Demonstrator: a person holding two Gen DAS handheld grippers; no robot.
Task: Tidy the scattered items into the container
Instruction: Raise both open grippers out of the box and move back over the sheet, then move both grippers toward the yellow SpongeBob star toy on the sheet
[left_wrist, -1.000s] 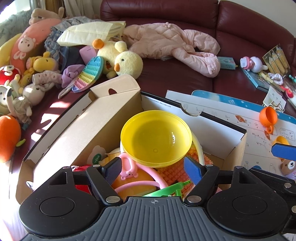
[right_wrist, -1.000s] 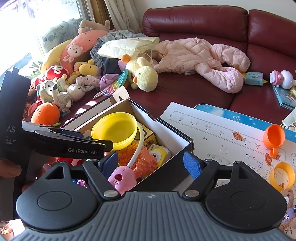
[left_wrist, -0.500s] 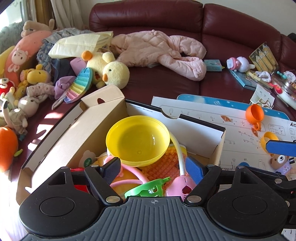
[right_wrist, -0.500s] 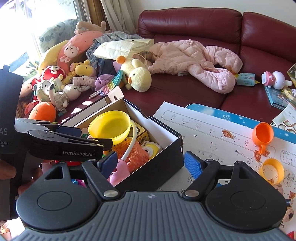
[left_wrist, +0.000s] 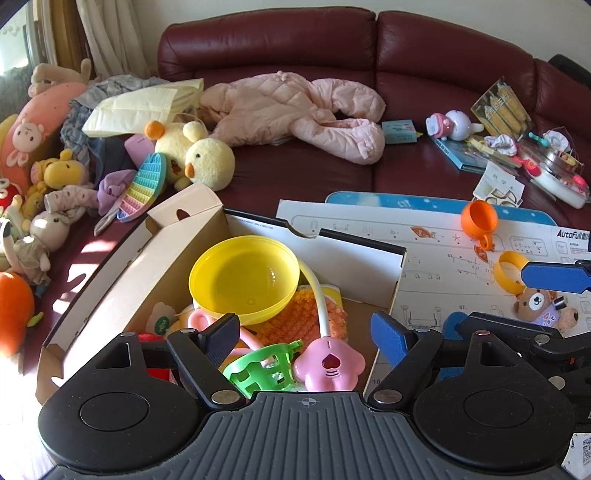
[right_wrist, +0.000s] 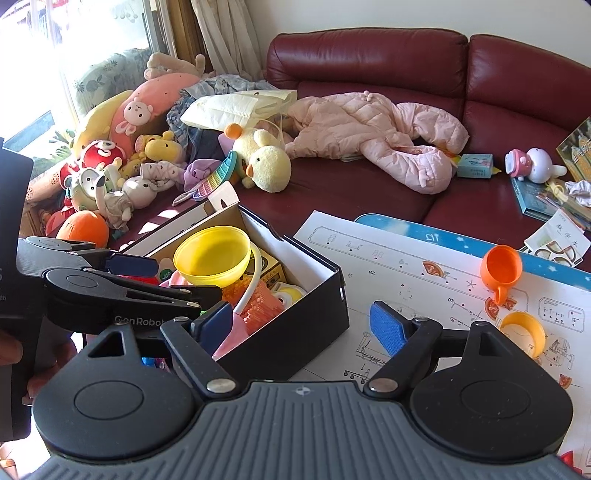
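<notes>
Plush pile (right_wrist: 110, 173): lying far left of the box, on the sofa seat; soft animals heaped together with an orange round toy at the near end.
Rainbow pop toy (left_wrist: 144, 186): leaning just beyond the box's raised lid flap, beside the yellow duck plush (left_wrist: 207, 158).
Left gripper (left_wrist: 304, 330): hovering over the near end of the box, jaws standing wide apart and gripping nothing; box contents are showing between its fingers.
Box (right_wrist: 295, 332): sitting open on the sofa seat, black outside, lid flap standing up on its far-left side; this is the container taking the scattered things.
Yellow bowl (left_wrist: 243, 282): resting hollow-up on top of the other things inside the box.
Pink toy (left_wrist: 328, 363): lying at the box's near end, its white curved stem running up past the bowl; a green plastic piece (left_wrist: 260, 371) is lying just left of it.
Pink snowsuit (left_wrist: 295, 110): sprawling on the seat well beyond the box.
Right gripper (right_wrist: 303, 326): hanging over the box's near right corner, jaws spread wide, nothing between them.
Instruction sheet (right_wrist: 406, 266): spreading flat just right of the box.
Orange cup (right_wrist: 500, 267): lying on the sheet, right of the box, outside it.
Yellow cup (right_wrist: 524, 332): sitting on the sheet nearer than the orange cup.
Small bear (left_wrist: 539, 304): lying on the sheet, beside the yellow cup.
</notes>
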